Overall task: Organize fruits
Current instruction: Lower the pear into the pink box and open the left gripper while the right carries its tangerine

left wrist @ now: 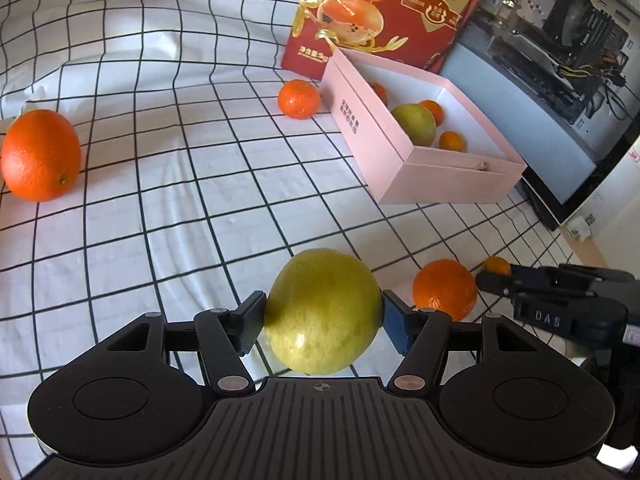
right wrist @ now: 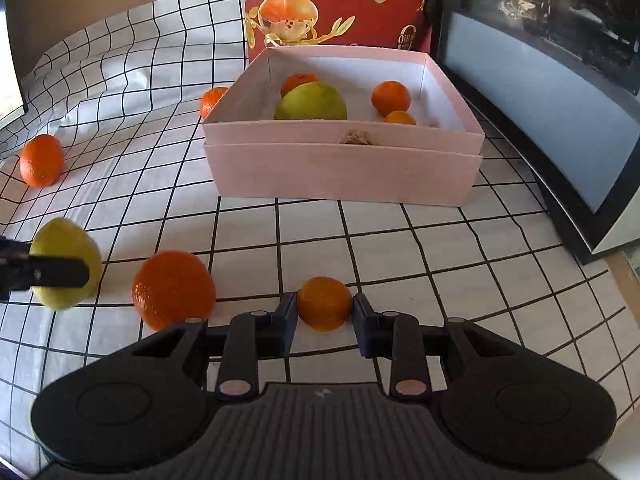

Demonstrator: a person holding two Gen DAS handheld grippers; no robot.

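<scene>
the left gripper (left wrist: 323, 320) is clamped on a large yellow-green fruit (left wrist: 322, 312), one pad pressed to each side of it, low in the centre of the left wrist view. the same fruit shows at the left edge of the right wrist view, with a dark finger across its front.

the right gripper (right wrist: 325, 314) is clenched on a small orange (right wrist: 324, 303), both pads touching its sides, in the lower middle of the right wrist view. in the left wrist view only a sliver of that fruit peeks out at the tip of the right gripper, at the right edge.

a bigger loose orange (right wrist: 173, 289) lies on the checked cloth (right wrist: 400, 248) between the two held fruits, near both. another large orange (left wrist: 40, 155) sits at the left edge of the left wrist view, well apart from the rest, and a mandarin (left wrist: 299, 98) rests just beside the far corner of the pink box (right wrist: 344, 172).

the box is open in the upper middle of the right wrist view. inside it are a green fruit (right wrist: 311, 102), an orange partly hidden behind that, and two more small oranges toward the right; there may be others below the near wall. a red printed carton (right wrist: 340, 4) stands behind the box, and a dark-framed panel (right wrist: 540, 112) runs along the right side.
</scene>
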